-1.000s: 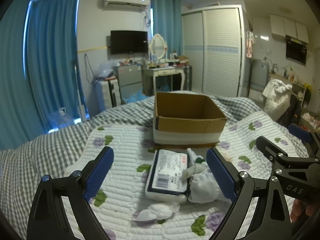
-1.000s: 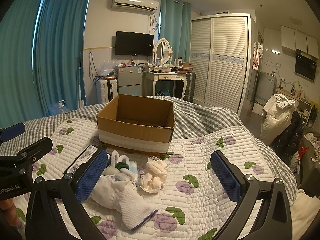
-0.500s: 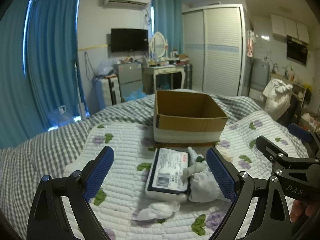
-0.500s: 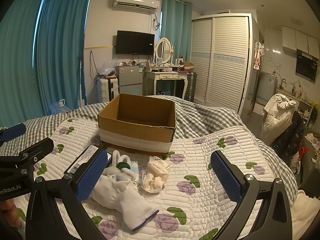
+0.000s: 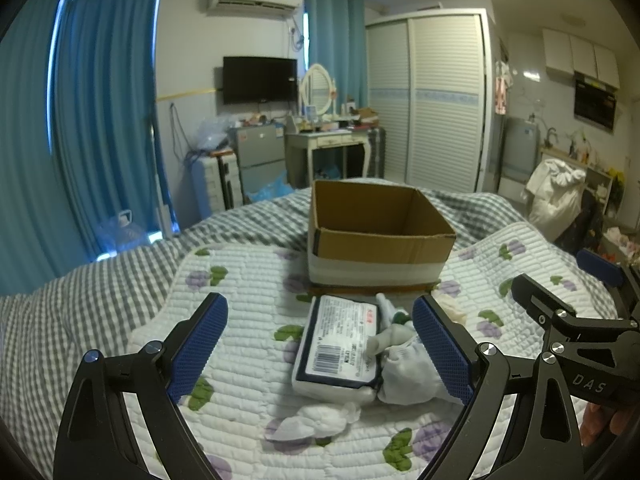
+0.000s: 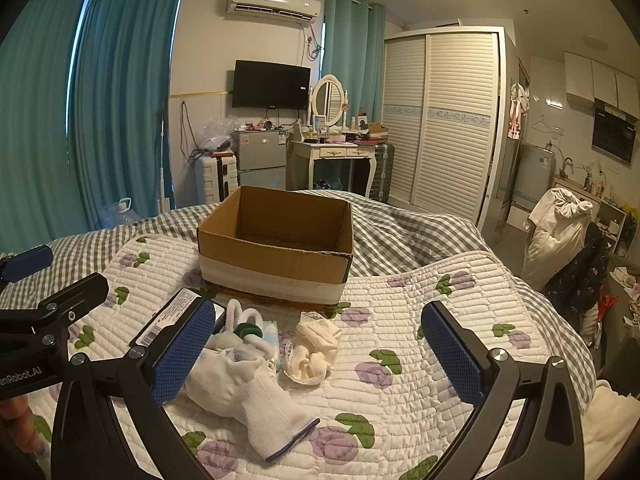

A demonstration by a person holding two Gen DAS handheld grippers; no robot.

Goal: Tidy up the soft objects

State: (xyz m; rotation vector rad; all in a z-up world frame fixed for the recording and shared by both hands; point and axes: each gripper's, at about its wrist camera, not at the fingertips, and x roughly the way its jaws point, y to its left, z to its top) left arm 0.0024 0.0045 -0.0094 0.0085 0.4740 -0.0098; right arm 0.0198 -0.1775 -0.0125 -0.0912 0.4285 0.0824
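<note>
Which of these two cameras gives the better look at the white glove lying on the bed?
The right wrist view. There the glove lies nearly whole in the open, cuff and blue trim showing, only its far end behind a finger. In the left wrist view the glove is a bunched lump, partly hidden behind the left gripper's finger.

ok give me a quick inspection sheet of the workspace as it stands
surface: quilted floral cover over a checked blanket.
job's things: open cardboard box, nothing visible inside; white sock, cream lace bundle, flat labelled pack, crumpled white cloth lie in front of it.
clutter: nothing seen beyond those.
grippers: left gripper and right gripper, jaws wide, holding nothing.
cables: wires hang by the TV.
surroundings: curtains, wardrobe, dressing table.
</note>
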